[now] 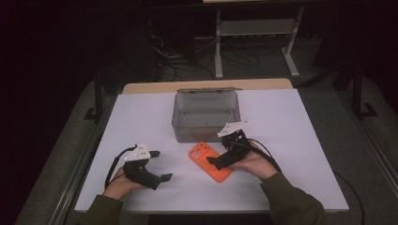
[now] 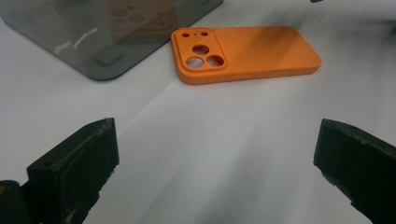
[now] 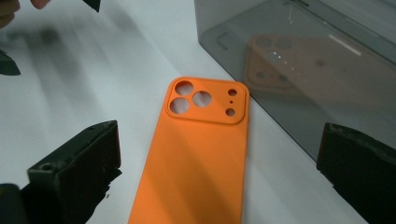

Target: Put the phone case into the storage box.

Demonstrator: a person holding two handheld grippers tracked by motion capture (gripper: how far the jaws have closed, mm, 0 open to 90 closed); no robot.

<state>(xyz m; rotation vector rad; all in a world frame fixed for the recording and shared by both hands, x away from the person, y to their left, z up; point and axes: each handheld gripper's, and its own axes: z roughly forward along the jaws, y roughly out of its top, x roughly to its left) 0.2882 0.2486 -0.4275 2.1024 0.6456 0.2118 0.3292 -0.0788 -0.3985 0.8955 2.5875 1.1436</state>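
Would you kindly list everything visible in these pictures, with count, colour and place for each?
phone case: one, orange, lying flat on the table with its camera cut-outs toward the box, just in front of the box.
box: one, smoky grey see-through plastic, open-topped, mid-table at the far side.
table: one, white top with a wooden strip at the far edge.
desk frame: one, white, on the floor beyond the table, with cables around it.
left gripper: one, black with a grey plate, near left of the table, jaws open, holding nothing.
right gripper: one, black with a grey plate, over the phone case, jaws spread to either side of it.
sleeves: two, olive green, at the near edge.
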